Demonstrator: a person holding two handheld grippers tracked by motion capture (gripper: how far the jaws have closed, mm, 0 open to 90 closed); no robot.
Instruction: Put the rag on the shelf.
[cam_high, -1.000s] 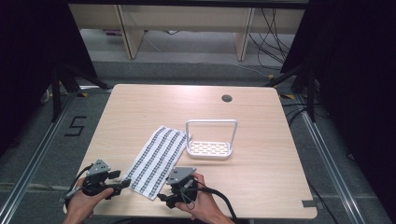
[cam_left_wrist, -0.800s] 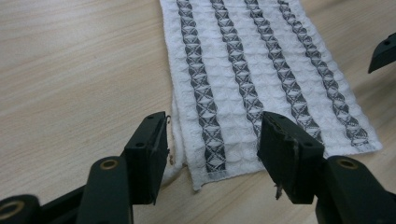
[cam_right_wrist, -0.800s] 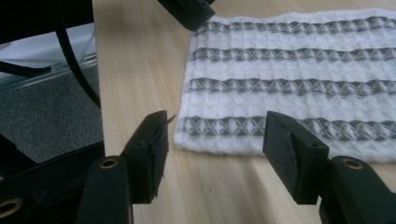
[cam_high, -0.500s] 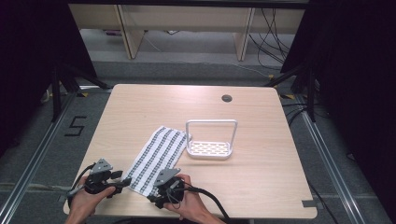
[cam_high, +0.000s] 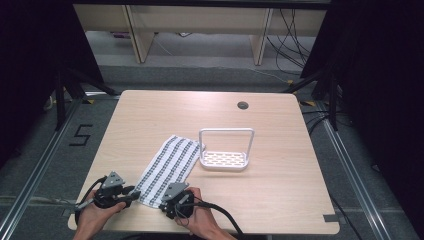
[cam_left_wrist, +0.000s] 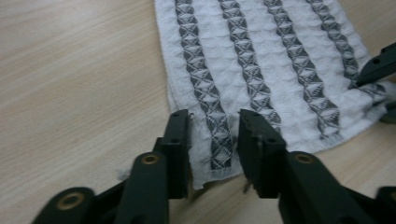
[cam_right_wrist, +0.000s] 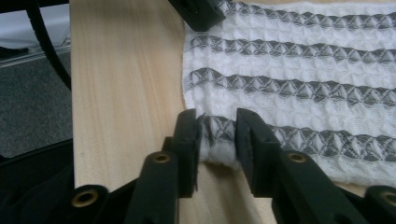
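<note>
Moved: both tongs have slid in closer to the near end of the towel since a moment ago, and the right tongs have gone a bit more to the left.
Towel: the white towel with grey striped rows (cam_high: 169, 169) lies flat on the wooden surface (cam_high: 150, 115), slanting from 7 o'clock up to 1 o'clock. Its far end is just beside the rack.
Left tongs: the left tongs (cam_left_wrist: 214, 140) sit at the towel's near left corner. The jaws are part spread, with the towel edge between them, not yet squeezed.
Right tongs: the right tongs (cam_right_wrist: 217, 135) are at the towel's near right corner. The jaws pinch a small bunched-up bit of the towel edge.
Rack: a white rack with holes in its bottom and a tall loop handle (cam_high: 225, 150) stands at the middle of the surface.
Hole: a round dark hole (cam_high: 243, 105) is at 12 o'clock from the rack.
</note>
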